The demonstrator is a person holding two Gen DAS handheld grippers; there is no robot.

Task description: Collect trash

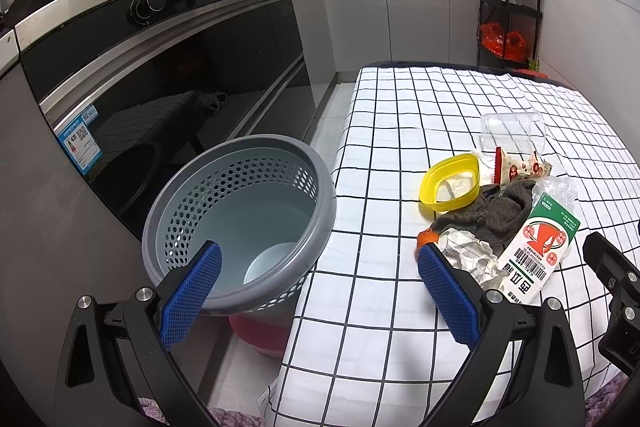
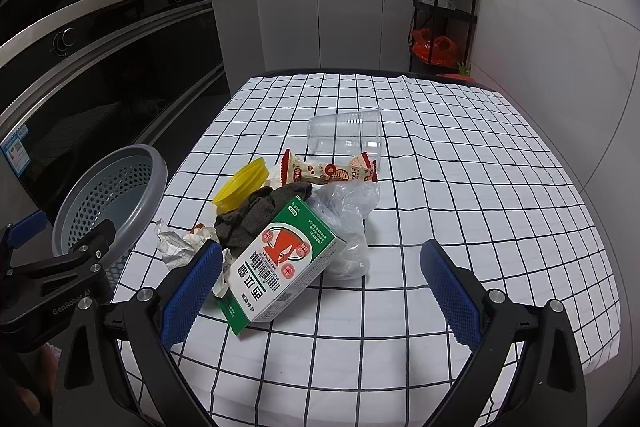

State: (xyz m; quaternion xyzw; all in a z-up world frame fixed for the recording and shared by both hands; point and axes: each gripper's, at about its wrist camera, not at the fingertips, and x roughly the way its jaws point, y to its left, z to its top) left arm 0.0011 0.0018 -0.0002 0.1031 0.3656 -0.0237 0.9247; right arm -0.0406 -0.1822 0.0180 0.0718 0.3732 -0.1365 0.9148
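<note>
Here we stand at the outset of collection, as we judge it: the bin (image 1: 240, 223) holds only a pale round item at its bottom, and the pile on the table (image 2: 460, 187) looks untouched.

Right gripper (image 2: 320, 291): jaws spread wide, nothing between them. Nearest to it, at about 11 o'clock in its view, lies the carton (image 2: 280, 267), flat on the cloth and slanted, its near corner just inside the left finger (image 2: 192, 291). At 12 o'clock beside the carton sits a clear bag (image 2: 348, 223). Behind these lie a dark rag (image 2: 256, 215), crumpled paper (image 2: 174, 241) at 10 o'clock, and a yellow lid (image 2: 240, 185). Farther on, a snack wrapper (image 2: 328, 171), then a clear cup (image 2: 346, 135) on its side.

Left gripper (image 1: 320, 295): likewise released and empty. It hovers at the table's left edge, one finger over the bin at 10 o'clock, the other touching or just short of the paper (image 1: 468, 253) at 1 o'clock; we cannot tell which. The carton (image 1: 536, 251) lies at 2 o'clock.

Next move, in our judgement: the right gripper should advance slightly toward 11 o'clock, straddle the carton across its narrow width, and close. The box is light and rigid, so a modest squeeze should do. The bin stands beside the table's left edge, well to 9 o'clock of the right gripper.
</note>
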